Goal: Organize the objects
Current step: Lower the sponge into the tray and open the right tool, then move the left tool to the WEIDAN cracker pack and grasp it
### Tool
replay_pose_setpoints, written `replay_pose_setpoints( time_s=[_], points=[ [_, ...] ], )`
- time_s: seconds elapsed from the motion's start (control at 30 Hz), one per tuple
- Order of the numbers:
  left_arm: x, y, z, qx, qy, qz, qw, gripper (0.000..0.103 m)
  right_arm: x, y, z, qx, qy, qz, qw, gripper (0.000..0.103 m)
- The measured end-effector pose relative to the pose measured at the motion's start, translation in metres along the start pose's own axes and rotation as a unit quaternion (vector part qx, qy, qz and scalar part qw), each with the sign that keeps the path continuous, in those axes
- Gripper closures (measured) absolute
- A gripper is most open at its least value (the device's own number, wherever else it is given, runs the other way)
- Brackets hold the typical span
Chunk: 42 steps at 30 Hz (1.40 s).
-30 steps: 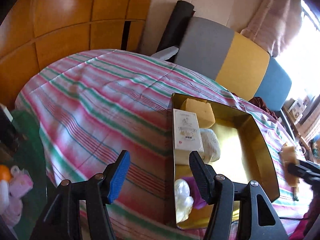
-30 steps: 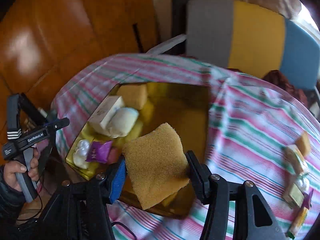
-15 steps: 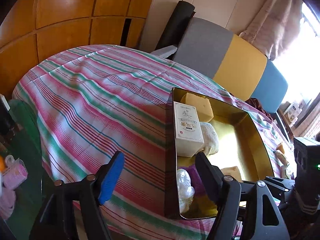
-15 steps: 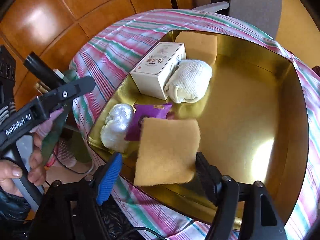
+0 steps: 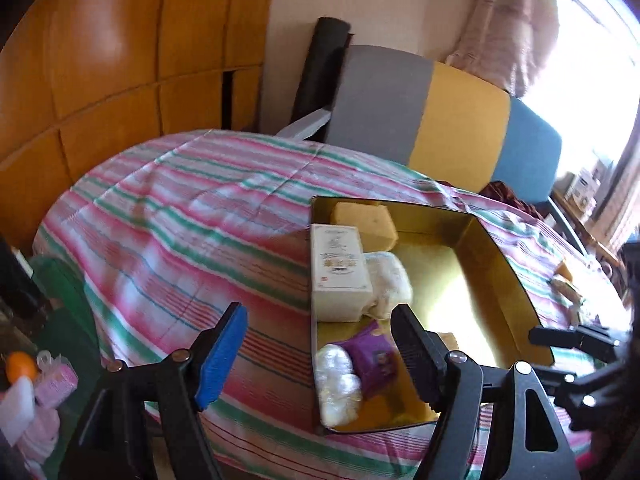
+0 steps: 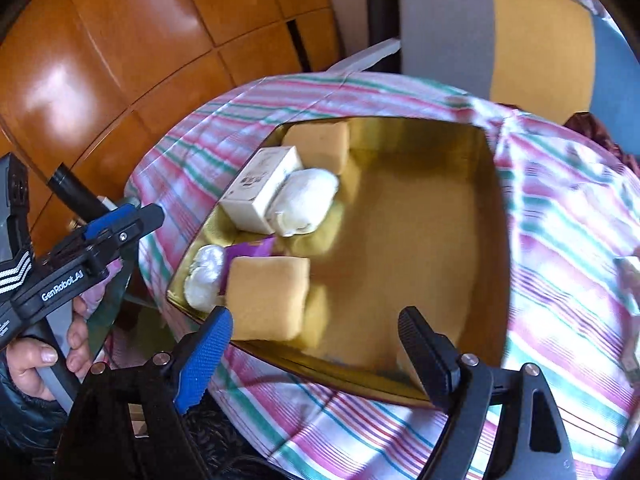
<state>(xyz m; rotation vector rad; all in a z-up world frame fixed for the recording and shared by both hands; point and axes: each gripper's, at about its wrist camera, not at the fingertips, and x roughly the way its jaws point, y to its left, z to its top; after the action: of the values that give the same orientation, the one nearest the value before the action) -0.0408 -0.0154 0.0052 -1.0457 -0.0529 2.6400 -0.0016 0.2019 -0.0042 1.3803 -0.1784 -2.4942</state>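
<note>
A gold tray (image 6: 496, 184) sits on the striped tablecloth. A yellow sponge (image 6: 268, 300) lies free in its near left corner, ahead of my right gripper (image 6: 316, 320), whose jaws are opening with nothing between the pads. Further back are a purple packet (image 6: 250, 249), a white wrapped bundle (image 6: 204, 280), a white box (image 6: 262, 188), a rolled white cloth (image 6: 304, 202) and a second sponge (image 6: 318, 144). My left gripper (image 5: 318, 316) hovers open over the tray's (image 5: 500, 264) near left edge, holding nothing. It also shows from the side (image 6: 120, 224), held by a hand (image 6: 36, 364).
A grey, yellow and blue chair back (image 5: 420, 108) stands behind the table, with wood panelling (image 5: 120, 60) at left. Small loose items (image 5: 564, 280) lie on the cloth right of the tray. Pink things and an orange ball (image 5: 22, 364) sit low at the left.
My right gripper opened and let the sponge go into the tray, then drew back. My left gripper opened wider and moved a little.
</note>
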Motion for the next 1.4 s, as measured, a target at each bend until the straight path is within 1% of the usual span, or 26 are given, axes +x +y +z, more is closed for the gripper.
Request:
replay_pose_setpoints(
  time_s=[0.07, 0.27, 0.47, 0.63, 0.7, 0.77, 0.83, 0.87, 0.93, 0.97, 1.03, 1.07, 1.1, 1.13, 1.17, 1.2, 1.27, 1.3, 1.33, 1.4],
  points=[
    [-0.003, -0.009, 0.0, 0.01, -0.002, -0.005, 0.9999, 0.026, -0.011, -0.009, -0.003, 0.002, -0.008, -0.017, 1.0, 0.016],
    [-0.008, -0.04, 0.001, 0.046, -0.002, -0.011, 0.9989, 0.026, -0.037, -0.03, -0.011, 0.004, -0.031, -0.063, 0.998, 0.016],
    [-0.009, -0.071, 0.002, 0.081, -0.003, -0.025, 0.9964, 0.026, -0.059, -0.059, -0.018, 0.026, -0.05, -0.104, 0.993, 0.016],
    [-0.008, -0.096, 0.006, 0.106, -0.002, -0.042, 0.9934, 0.026, -0.083, -0.099, -0.027, 0.058, -0.058, -0.15, 0.985, 0.016],
    [-0.007, -0.106, 0.007, 0.117, -0.001, -0.049, 0.9919, 0.026, -0.094, -0.119, -0.033, 0.071, -0.06, -0.172, 0.981, 0.016],
    [-0.005, -0.116, 0.008, 0.127, 0.002, -0.057, 0.9902, 0.026, -0.107, -0.142, -0.039, 0.093, -0.067, -0.2, 0.973, 0.016],
    [-0.003, -0.127, 0.008, 0.134, 0.004, -0.069, 0.9885, 0.026, -0.122, -0.17, -0.048, 0.123, -0.078, -0.23, 0.962, 0.016],
    [-0.003, -0.132, 0.008, 0.14, 0.004, -0.074, 0.9874, 0.026, -0.13, -0.185, -0.053, 0.143, -0.084, -0.25, 0.954, 0.016],
    [-0.001, -0.143, 0.009, 0.149, 0.006, -0.083, 0.9854, 0.026, -0.147, -0.22, -0.064, 0.192, -0.102, -0.287, 0.933, 0.016],
    [0.0, -0.149, 0.009, 0.152, 0.009, -0.089, 0.9843, 0.026, -0.155, -0.238, -0.072, 0.221, -0.113, -0.302, 0.92, 0.016],
    [0.004, -0.161, 0.009, 0.155, 0.019, -0.101, 0.9825, 0.026, -0.169, -0.269, -0.089, 0.279, -0.134, -0.334, 0.891, 0.016],
    [0.005, -0.167, 0.009, 0.159, 0.023, -0.106, 0.9814, 0.026, -0.175, -0.285, -0.102, 0.315, -0.145, -0.347, 0.871, 0.016],
    [0.006, -0.175, 0.008, 0.163, 0.025, -0.11, 0.9801, 0.026, -0.18, -0.298, -0.114, 0.351, -0.152, -0.348, 0.856, 0.016],
    [0.007, -0.182, 0.008, 0.169, 0.027, -0.113, 0.9787, 0.026, -0.184, -0.312, -0.125, 0.392, -0.15, -0.337, 0.843, 0.016],
    [0.009, -0.189, 0.008, 0.175, 0.028, -0.115, 0.9774, 0.026, -0.189, -0.323, -0.136, 0.432, -0.158, -0.319, 0.828, 0.016],
    [0.011, -0.197, 0.008, 0.179, 0.031, -0.119, 0.976, 0.026, -0.195, -0.329, -0.145, 0.458, -0.172, -0.311, 0.815, 0.016],
    [0.015, -0.212, 0.008, 0.187, 0.038, -0.129, 0.9731, 0.026, -0.201, -0.338, -0.155, 0.484, -0.179, -0.306, 0.8, 0.016],
    [0.017, -0.219, 0.009, 0.191, 0.042, -0.134, 0.9715, 0.026, -0.202, -0.341, -0.159, 0.496, -0.179, -0.297, 0.796, 0.016],
    [0.02, -0.227, 0.008, 0.196, 0.046, -0.139, 0.9696, 0.026, -0.202, -0.344, -0.163, 0.505, -0.179, -0.286, 0.794, 0.016],
    [0.026, -0.241, 0.007, 0.204, 0.056, -0.147, 0.9663, 0.026, -0.201, -0.345, -0.164, 0.51, -0.176, -0.275, 0.796, 0.016]
  ],
)
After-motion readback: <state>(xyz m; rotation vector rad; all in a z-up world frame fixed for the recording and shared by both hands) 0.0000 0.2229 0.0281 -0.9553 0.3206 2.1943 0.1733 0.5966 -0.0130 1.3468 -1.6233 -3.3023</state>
